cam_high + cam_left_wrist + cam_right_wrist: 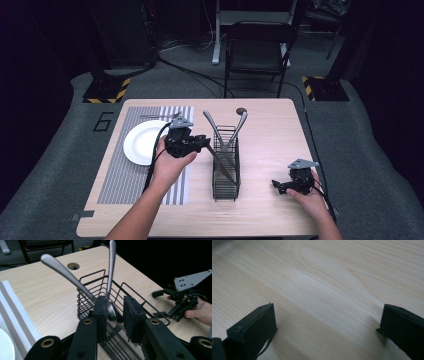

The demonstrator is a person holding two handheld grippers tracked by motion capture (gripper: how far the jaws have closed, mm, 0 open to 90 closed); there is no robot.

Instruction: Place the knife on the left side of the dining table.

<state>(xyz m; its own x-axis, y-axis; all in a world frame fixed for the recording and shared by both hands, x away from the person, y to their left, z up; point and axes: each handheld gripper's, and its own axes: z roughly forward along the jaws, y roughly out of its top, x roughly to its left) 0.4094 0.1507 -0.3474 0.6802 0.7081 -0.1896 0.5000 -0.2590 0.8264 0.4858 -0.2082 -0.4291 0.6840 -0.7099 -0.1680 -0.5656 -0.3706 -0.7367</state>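
Both pads of my left claw [113, 315] sit around a spoon [113, 311] in the wire basket [100, 290], not yet pinching. Right of the basket, my right claw [278, 186] is spread wide over the counter [324, 277].

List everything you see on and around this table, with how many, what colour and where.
Wire caddy: one, black, middle of the table.
Long-handled utensils: two, silver, standing crossed in the caddy, handles up.
Knife: one, silver, leaning in the caddy, between the left gripper's pads.
Plate: one, white, on the placemat at left.
Fork: one, silver, behind the plate.
Placemat: one, grey and white striped, left part of the table.
Table: one, light wood.
Folding chair: one, black, behind the table.
Left gripper: one, black, at the caddy, jaws narrowed around the knife's end.
Right gripper: one, black, resting on the table at right, jaws open.
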